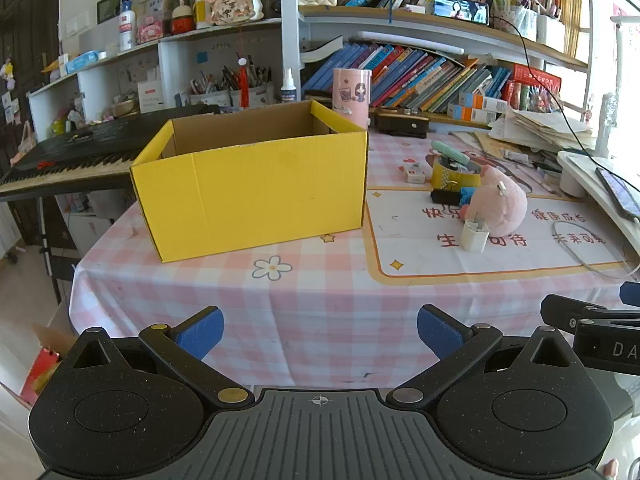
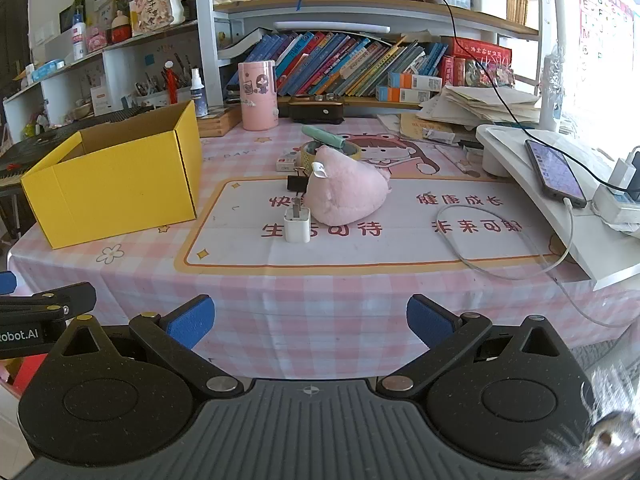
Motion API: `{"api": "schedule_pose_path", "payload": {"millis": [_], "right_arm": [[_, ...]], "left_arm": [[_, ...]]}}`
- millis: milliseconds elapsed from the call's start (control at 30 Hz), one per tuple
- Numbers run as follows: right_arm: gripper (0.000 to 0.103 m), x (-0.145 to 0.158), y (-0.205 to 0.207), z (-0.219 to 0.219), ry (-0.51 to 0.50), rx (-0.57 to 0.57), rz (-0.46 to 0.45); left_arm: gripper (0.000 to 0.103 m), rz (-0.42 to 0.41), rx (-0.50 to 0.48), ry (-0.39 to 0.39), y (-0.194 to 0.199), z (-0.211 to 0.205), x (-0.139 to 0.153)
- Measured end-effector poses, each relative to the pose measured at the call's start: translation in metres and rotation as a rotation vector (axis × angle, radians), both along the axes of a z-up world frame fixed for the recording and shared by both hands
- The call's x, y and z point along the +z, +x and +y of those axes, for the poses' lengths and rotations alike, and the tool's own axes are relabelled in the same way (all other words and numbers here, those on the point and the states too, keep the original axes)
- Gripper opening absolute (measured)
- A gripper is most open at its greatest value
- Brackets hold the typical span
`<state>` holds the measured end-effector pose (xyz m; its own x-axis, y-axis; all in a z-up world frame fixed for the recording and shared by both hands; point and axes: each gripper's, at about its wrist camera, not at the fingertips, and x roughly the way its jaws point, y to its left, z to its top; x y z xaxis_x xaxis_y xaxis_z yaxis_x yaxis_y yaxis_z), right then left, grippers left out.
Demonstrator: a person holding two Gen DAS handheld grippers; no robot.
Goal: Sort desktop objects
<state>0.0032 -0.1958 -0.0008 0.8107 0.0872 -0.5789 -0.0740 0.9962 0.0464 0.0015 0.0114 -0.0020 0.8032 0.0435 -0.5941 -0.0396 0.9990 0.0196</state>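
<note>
- Yellow cardboard box (image 1: 248, 184), open top, sits on left part of pink checked tablecloth (image 1: 320, 312).
- Pink plush toy (image 2: 344, 192) mid-desk w/ white charger plug (image 2: 297, 225) touching its front; black binder clip (image 2: 297, 182) + tape roll (image 2: 320, 151) just behind.
- Left gripper (image 1: 320, 332) & right gripper (image 2: 310, 320): both spread wide, holding nothing, hovering at near desk edge.

A matt yellow corrugated cardboard box (image 1: 248, 184) and a fuzzy pink plush toy (image 2: 344, 196) are sitting on a smooth checked tablecloth (image 2: 320, 300).

Bookshelf (image 2: 360, 64), keyboard (image 1: 72, 156), phone (image 2: 556, 174)
</note>
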Motion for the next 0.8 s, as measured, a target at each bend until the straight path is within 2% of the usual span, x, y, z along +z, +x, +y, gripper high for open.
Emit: {"api": "schedule_pose_path", "payload": {"millis": [800], "right_arm": [[0.103,0.0000,0.0006,-0.0036,-0.007,-0.010,0.011]], "left_arm": [[0.103,0.010,-0.016,-0.007,0.0068,-0.0039,-0.0017]]}}
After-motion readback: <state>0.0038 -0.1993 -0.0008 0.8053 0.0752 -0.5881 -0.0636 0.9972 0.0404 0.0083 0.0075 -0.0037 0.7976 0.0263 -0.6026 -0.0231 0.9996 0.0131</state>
